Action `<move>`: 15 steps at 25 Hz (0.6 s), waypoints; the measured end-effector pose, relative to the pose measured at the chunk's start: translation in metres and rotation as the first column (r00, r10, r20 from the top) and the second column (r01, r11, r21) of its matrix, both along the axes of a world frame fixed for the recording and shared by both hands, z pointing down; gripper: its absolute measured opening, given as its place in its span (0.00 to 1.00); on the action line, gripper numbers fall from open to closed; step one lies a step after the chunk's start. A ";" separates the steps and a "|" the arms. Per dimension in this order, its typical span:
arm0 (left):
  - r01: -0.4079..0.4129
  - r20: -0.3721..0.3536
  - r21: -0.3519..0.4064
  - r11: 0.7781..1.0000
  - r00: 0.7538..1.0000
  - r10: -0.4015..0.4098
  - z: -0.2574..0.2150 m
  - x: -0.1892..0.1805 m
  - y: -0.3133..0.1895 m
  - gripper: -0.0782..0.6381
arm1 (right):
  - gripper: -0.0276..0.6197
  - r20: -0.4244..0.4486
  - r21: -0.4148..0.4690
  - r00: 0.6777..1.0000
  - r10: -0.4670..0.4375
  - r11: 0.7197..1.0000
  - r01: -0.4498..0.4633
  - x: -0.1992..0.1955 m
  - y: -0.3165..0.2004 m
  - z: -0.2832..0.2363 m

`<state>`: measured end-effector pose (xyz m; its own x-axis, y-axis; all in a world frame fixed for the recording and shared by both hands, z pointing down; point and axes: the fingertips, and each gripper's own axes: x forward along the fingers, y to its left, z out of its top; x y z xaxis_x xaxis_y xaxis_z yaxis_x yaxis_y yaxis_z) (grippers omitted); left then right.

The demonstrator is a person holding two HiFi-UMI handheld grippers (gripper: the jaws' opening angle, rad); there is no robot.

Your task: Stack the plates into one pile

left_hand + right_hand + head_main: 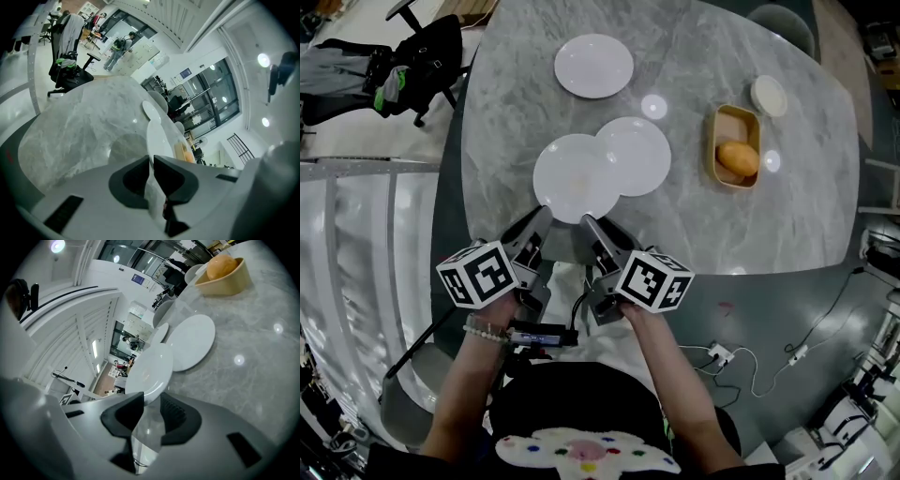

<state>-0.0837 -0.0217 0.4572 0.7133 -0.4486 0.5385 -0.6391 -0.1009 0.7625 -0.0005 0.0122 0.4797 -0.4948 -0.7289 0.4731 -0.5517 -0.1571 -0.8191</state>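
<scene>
Three white plates are on the grey marble table (787,216). The near plate (575,178) overlaps the edge of a second plate (645,155); the third plate (593,66) lies apart at the far side. My left gripper (546,212) is shut on the near plate's rim at its near left. My right gripper (586,221) grips the same rim just to the right. In the left gripper view the near plate (157,133) runs edge-on into the left gripper (151,161). In the right gripper view the near plate (150,371) sits tilted in the right gripper (152,401), above the second plate (192,341).
A wooden bowl (737,148) with an orange roundish thing stands at the right, a small white saucer (769,96) beyond it. An office chair (417,52) with bags stands off the table's far left. Cables lie on the floor at the lower right.
</scene>
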 end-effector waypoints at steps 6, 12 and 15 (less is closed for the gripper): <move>-0.050 -0.007 -0.009 0.999 0.999 0.050 0.003 0.023 -0.002 0.16 | 0.22 -0.023 -0.002 0.999 0.039 0.999 -0.039 0.021 0.001 0.000; -0.087 -0.011 -0.019 0.996 0.996 0.087 0.008 0.047 -0.007 0.16 | 0.22 -0.028 -0.016 0.996 0.081 0.997 -0.081 0.044 0.000 0.004; -0.096 -0.013 -0.027 0.995 0.995 0.096 0.011 0.056 -0.009 0.16 | 0.22 -0.029 -0.025 0.995 0.097 0.995 -0.098 0.053 0.000 0.005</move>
<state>-0.0278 -0.0303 0.4678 0.7588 -0.3626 0.5410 -0.6183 -0.1403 0.7733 0.0529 0.0124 0.4849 -0.4085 -0.7598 0.5058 -0.5554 -0.2328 -0.7983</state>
